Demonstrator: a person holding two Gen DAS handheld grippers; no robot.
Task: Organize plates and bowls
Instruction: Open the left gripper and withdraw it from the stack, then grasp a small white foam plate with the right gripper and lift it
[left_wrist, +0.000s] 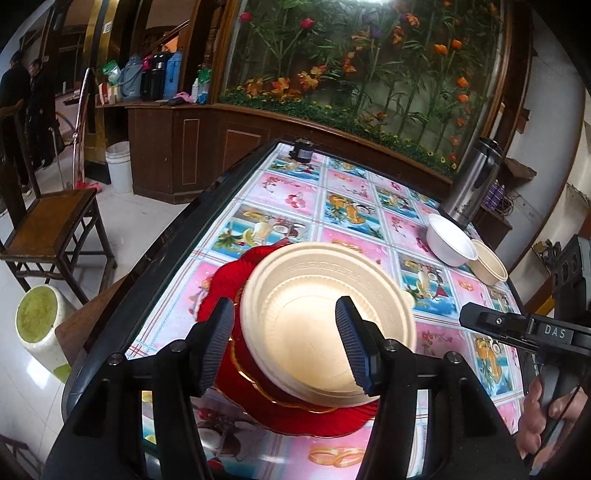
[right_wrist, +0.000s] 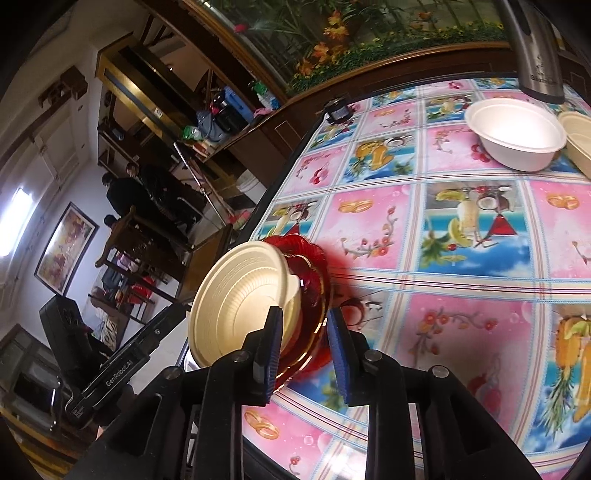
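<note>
Cream plate (left_wrist: 325, 321) sits atop red plate (left_wrist: 280, 410) near the tabletop's (left_wrist: 369, 184) left edge; left gripper (left_wrist: 286, 345) fingers spread, right gripper (right_wrist: 304, 354) fingers likewise parted around both plates' rims.

Black grippers (left_wrist: 284, 347), ribbed blue-edged jaws, silver screws.

Soft daylight fills the room, brightest from a window (right_wrist: 16, 221) at far left. The glossy bench (left_wrist: 295, 192) cloth throws pale glare. Both views bow hard at their dark round edges; the cream plate (right_wrist: 236, 302) is slightly smeared.
</note>
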